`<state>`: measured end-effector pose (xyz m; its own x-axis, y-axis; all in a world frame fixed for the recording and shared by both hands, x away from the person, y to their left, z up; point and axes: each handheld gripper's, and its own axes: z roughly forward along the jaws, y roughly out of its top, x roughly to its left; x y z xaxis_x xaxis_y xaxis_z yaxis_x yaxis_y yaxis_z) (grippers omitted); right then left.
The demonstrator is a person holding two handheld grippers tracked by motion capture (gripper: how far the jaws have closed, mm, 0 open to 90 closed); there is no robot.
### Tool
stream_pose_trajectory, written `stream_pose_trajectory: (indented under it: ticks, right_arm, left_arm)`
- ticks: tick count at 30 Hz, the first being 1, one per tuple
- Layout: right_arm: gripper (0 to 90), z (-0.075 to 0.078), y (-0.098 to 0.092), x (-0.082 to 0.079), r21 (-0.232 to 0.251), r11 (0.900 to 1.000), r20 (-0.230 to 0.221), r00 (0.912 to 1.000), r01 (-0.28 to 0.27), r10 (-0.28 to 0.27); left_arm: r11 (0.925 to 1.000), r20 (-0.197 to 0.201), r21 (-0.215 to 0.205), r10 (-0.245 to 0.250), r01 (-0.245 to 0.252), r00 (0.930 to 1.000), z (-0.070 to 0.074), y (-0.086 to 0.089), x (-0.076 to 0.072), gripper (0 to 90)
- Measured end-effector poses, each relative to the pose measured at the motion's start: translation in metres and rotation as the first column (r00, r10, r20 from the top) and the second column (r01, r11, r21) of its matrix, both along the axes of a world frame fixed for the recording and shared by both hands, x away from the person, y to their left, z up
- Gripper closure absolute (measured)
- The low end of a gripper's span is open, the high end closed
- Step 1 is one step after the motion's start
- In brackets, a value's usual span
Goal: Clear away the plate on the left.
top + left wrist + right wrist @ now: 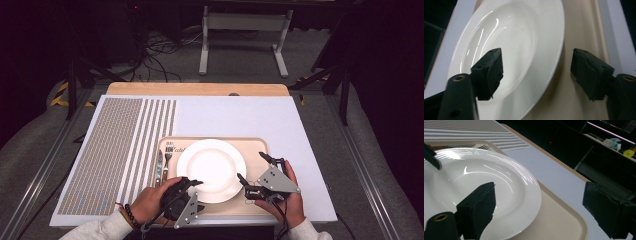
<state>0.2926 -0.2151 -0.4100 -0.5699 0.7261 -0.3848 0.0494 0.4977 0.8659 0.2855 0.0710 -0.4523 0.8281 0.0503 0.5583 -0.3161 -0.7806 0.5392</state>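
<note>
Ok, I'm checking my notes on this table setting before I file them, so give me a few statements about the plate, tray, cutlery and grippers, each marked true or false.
1. The white plate lies on the beige tray. True.
2. The fork lies on the plate. False: it lies on the tray, left of the plate, beside the knife.
3. The left gripper is clamped on the plate rim. False: its jaws stand open, one over the plate, one over the tray.
4. The right gripper is open, at the plate's right edge. True.
5. The plate holds food. False: it is bare.
</note>
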Motion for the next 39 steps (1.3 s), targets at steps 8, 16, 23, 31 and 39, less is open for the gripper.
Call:
stream_pose_trajectory:
  ticks: [8,16,23,31,39]
  right_arm:
    - [12.2,0.0,0.0,0.0,0.0,1.0,0.0,1.0,-0.002,0.002]
    - [12.2,-0.001,0.0,0.0,-0.005,1.0,-0.003,1.0,-0.005,0.005]
    - [12.1,-0.001,0.001,0.0,-0.005,1.0,-0.006,1.0,-0.008,0.007]
    - [12.1,-0.002,0.001,0.0,-0.008,1.0,-0.008,0.9999,-0.011,0.011]
    - [12.1,-0.002,0.002,0.0,-0.013,1.0,-0.008,0.9999,-0.014,0.014]
  left_arm:
    - [0.9984,-0.042,-0.057,-0.004,0.002,0.9991,0.004,0.006,0.006,14.6]
    - [0.9957,-0.084,-0.093,0.002,-0.009,0.9965,0.005,0.01,0.01,8.0]
    - [0.9923,-0.078,-0.122,0.011,-0.021,0.9969,0.01,0.015,0.013,7.3]
    - [0.9846,-0.125,-0.174,-0.006,-0.016,0.9921,0.015,0.021,0.021,6.2]
    - [0.9781,-0.137,-0.208,-0.019,-0.01,0.9904,0.02,0.024,0.025,5.8]
